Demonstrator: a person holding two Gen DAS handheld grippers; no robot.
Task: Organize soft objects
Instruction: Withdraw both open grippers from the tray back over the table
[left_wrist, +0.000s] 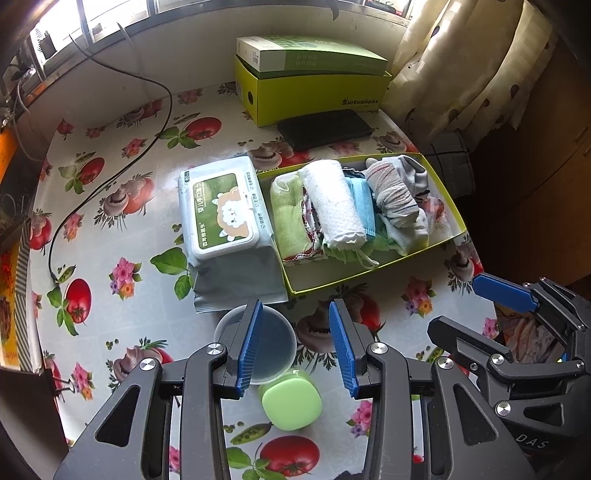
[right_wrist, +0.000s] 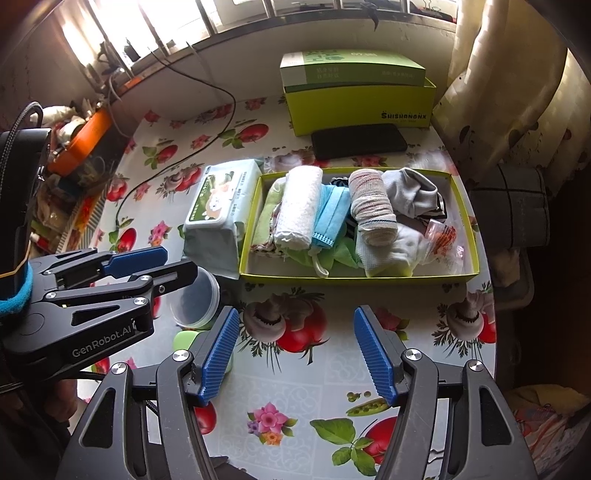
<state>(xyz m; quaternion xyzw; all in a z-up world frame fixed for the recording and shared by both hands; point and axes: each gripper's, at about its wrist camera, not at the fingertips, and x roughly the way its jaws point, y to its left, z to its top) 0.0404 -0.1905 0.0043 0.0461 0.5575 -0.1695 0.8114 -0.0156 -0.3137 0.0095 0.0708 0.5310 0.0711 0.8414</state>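
A shallow green box (left_wrist: 369, 282) (right_wrist: 369, 277) on the flowered table holds soft things: a green towel (left_wrist: 290, 218), a rolled white towel (left_wrist: 332, 206) (right_wrist: 299, 206), a blue face mask (right_wrist: 330, 214), rolled socks (left_wrist: 395, 195) (right_wrist: 373, 206) and grey cloth (right_wrist: 413, 192). A wet wipes pack (left_wrist: 225, 210) (right_wrist: 218, 206) lies against the box's left side. My left gripper (left_wrist: 295, 345) is open and empty, near the table's front, above a clear plastic cup (left_wrist: 271, 350). My right gripper (right_wrist: 295, 356) is open and empty in front of the box.
A green-lidded jar (left_wrist: 291, 404) lies by the cup. At the back stand a yellow-green shoebox (left_wrist: 317, 96) (right_wrist: 362, 107) with a flat green box on top, and a black phone (left_wrist: 325, 129) (right_wrist: 358, 142). A black cable (left_wrist: 110, 177) crosses the left. A curtain (left_wrist: 469, 62) hangs at right.
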